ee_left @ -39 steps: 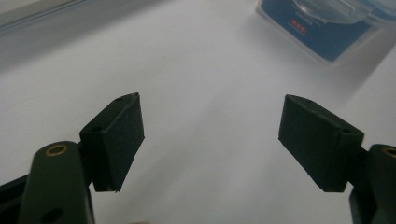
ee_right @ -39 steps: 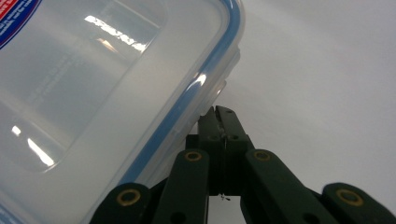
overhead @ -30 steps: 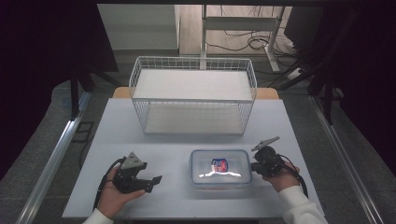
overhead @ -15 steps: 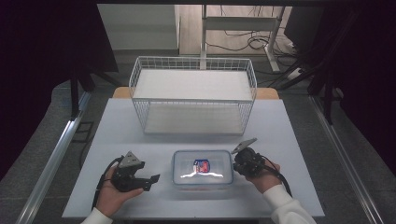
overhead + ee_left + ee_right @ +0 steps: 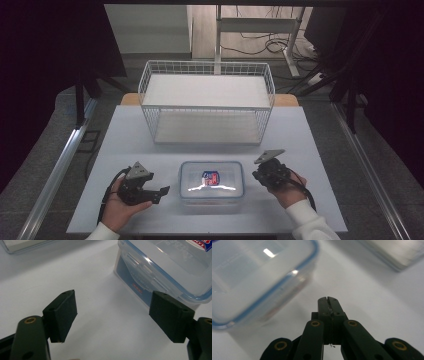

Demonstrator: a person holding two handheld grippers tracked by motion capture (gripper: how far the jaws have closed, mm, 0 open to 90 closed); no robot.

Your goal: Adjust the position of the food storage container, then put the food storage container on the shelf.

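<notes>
Since a second ago the clear plastic container (image 5: 212, 185) has slid leftward across the white table (image 5: 320, 150), from just beside the right hand to the middle of the near edge, and the right gripper (image 5: 261, 174) has travelled left with it and now sits a little apart from the box's right end. The left gripper (image 5: 161, 192) has stayed where it was, at the near left. There is one container, one white wire basket (image 5: 207, 102) and two grippers, one in each of the person's hands. The container lies flat with its blue-rimmed lid (image 5: 175, 270) up, its long axis running left to right across the table, a red and blue label showing at the centre of the lid; the clip of its left end faces the left gripper. It lies between the two grippers, well on the near side of the basket, which stands at the far middle of the table. The left gripper's jaws stand apart with nothing between the pads (image 5: 63, 315), pointing toward the box's left end without touching it. The right gripper's jaws are clenched together on nothing, their tips (image 5: 328, 303) just clear of the box's corner.
</notes>
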